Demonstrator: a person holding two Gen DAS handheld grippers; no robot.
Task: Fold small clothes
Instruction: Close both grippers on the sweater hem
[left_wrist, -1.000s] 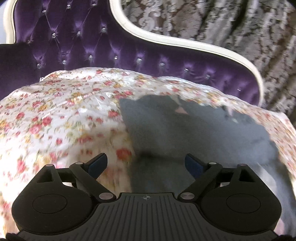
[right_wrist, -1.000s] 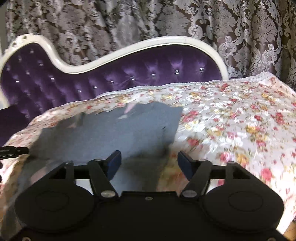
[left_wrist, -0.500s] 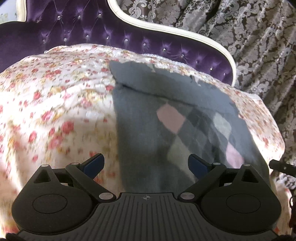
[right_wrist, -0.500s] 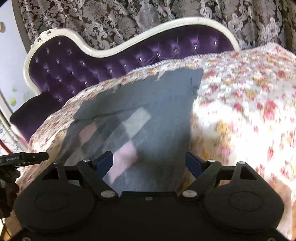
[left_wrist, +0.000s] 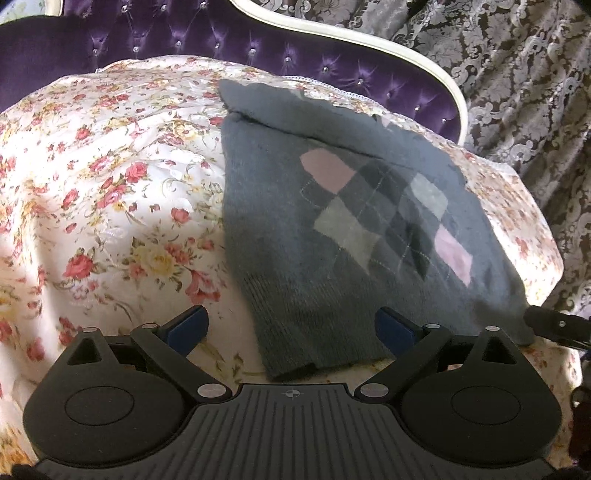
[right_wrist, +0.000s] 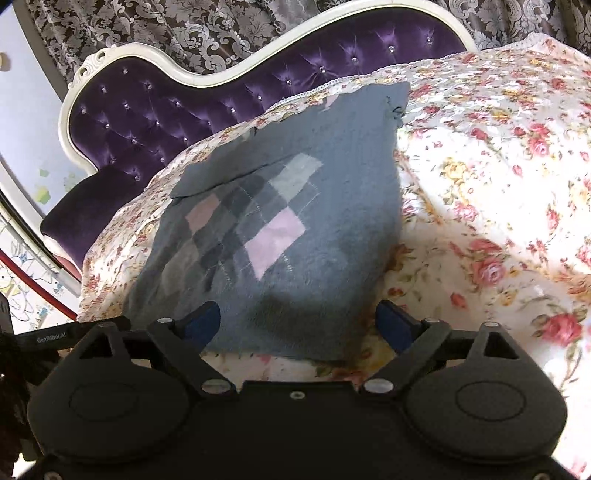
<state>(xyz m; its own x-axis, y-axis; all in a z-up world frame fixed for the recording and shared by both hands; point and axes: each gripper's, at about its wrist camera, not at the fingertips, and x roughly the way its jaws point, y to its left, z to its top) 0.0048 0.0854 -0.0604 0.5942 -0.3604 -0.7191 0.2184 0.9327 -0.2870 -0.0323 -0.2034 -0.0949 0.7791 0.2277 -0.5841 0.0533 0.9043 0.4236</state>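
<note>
both claws hang just over the near hem of the garment, and neither has hold of anything. left gripper (left_wrist: 291, 328) stands spread wide, its blue pads clear of the cloth, with the near-left corner of the hem lying in the gap below. right gripper (right_wrist: 298, 320) is opening at this moment, its jaws already far apart; the near-right stretch of hem lies between them, but the pads do not press on it.

outward from the claws lies the grey sweater (left_wrist: 332, 221), spread flat on the floral bedspread (left_wrist: 110, 184), a little to the right of the bed's middle as the left wrist view has it. an argyle patch of pink, pale grey and dark diamonds marks its chest. at the far end a flap of the same grey cloth, a sleeve or the top part, i cannot tell which, is turned over the body, its edge slanting across above the diamonds. beyond the bedspread rises the purple tufted headboard (right_wrist: 166, 107) with its cream frame, and behind that the patterned curtain (left_wrist: 517, 92).

as for progress, i judge one early fold is in, the far flap, and the rest is open: the body is at full width and full length. with both claws empty at the hem, the likely next step is to pinch the two near corners and carry them up toward the far end.
</note>
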